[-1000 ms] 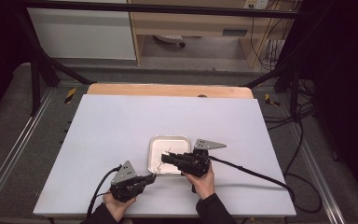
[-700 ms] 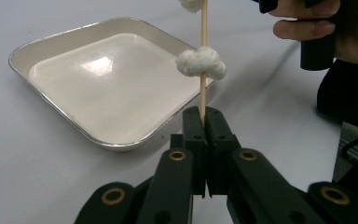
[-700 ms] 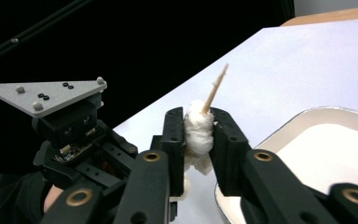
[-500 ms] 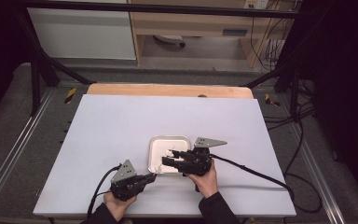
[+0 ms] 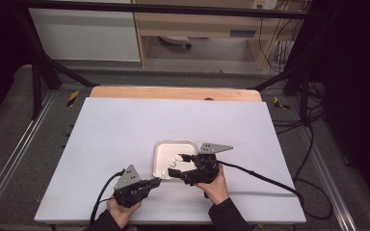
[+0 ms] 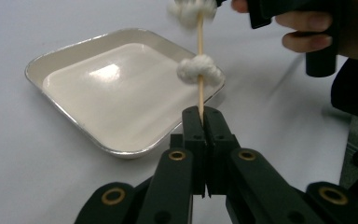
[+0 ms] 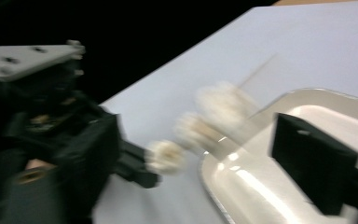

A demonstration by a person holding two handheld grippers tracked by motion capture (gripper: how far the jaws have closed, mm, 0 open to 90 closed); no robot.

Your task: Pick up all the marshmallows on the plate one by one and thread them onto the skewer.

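A thin wooden skewer [image 6: 199, 46] carries white puffy lumps [image 6: 198, 70]. My left gripper [image 6: 201, 114] is shut on its lower end near the table's front edge [image 5: 158, 181]. The skewer reaches over the front rim of a shallow silver tray [image 5: 176, 142]. My right gripper [image 5: 179, 164] hovers over the tray's front right. Its jaws have just been opening and now stand wide on either side of the lumps [image 5: 173, 159], without pressing them. The right gripper view is blurred; three lumps [image 7: 191, 128] run in a row from the left gripper [image 7: 65, 140] toward the tray [image 7: 214, 186].
The white tabletop [image 5: 125, 125] spreads wide to the left, right and behind the tray. A wooden strip [image 5: 173, 92] edges its far side. The right gripper's cable [image 5: 260, 175] trails off to the right. Black frame bars and cables stand beyond the table.
The right gripper's jaws were together at the skewer over the tray; they have spread wide apart. Both hands have stayed where they were, and the left gripper keeps its hold.
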